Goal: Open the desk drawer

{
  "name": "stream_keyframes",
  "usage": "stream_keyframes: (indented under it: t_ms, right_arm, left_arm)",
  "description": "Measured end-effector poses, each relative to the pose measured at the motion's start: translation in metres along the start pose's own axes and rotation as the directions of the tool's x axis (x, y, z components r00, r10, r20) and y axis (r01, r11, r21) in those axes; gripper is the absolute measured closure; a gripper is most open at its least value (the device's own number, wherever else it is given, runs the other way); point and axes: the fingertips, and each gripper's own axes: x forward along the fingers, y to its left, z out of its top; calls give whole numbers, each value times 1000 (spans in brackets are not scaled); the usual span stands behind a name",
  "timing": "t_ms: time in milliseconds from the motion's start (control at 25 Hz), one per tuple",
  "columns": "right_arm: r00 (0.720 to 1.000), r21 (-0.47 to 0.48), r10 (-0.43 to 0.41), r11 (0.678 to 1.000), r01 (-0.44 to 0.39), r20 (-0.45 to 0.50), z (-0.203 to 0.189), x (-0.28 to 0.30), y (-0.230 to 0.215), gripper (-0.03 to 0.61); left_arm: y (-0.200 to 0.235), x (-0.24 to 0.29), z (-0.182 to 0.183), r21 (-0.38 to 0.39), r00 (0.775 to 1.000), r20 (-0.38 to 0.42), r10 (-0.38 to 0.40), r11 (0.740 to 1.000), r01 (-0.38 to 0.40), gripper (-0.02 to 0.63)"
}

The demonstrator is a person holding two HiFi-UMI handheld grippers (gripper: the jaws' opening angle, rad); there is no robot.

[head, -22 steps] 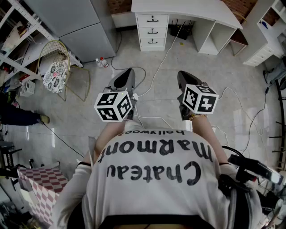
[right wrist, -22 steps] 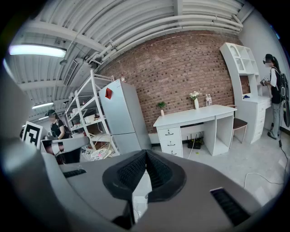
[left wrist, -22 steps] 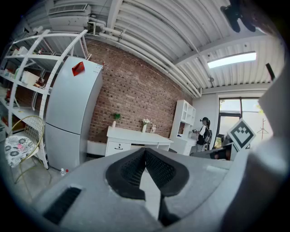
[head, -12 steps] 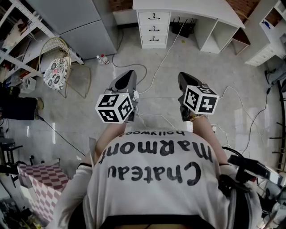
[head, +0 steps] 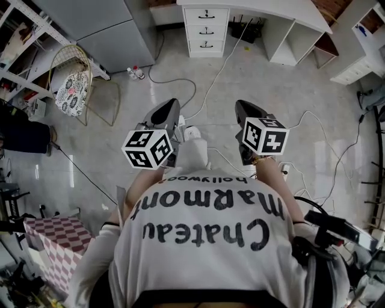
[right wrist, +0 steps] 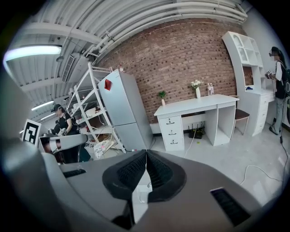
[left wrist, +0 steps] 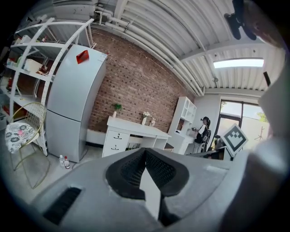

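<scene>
Drawers shut, all work ahead: the three drawers [head: 206, 27] of the white bench [head: 258, 9] are seen closed, well apart across the floor [head: 264, 84]. The left hand-held gripper [left wrist: 145, 154] and right hand-held gripper [right wrist: 146, 156] are held pressed together, empty. The approach and pull are judged left to do.

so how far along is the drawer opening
Nothing is done yet: the three drawers of the white desk all look shut. In hand: the left gripper and right gripper are held out towards the desk, fingers together and empty, with open floor between. Left to do: reach the desk, grip a drawer handle, pull it out.
</scene>
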Motion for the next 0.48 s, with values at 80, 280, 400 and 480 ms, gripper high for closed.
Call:
stream_keyframes:
  t_ms: [80, 280, 400, 480]
  right_arm:
    - [1000, 8, -9, 1000, 9, 0, 1, 0, -6, 565]
    - [999, 29, -43, 999, 44, -6, 3, 6, -25, 565]
    - [999, 16, -48, 999, 48, -11, 9, 14, -31, 565]
    - [998, 19, -55, 998, 55, -14, 15, 20, -38, 565]
  left_arm:
    - [10, -1, -1, -5, 1000, -2, 22, 1000, -22, 600]
    - [24, 11, -4, -24, 999, -16, 48, 999, -48, 600]
    - [26, 28, 1, -20, 999, -15, 34, 999, -34, 600]
    - [26, 42, 5, -19, 1000, -21, 20, 1000, -20, 600]
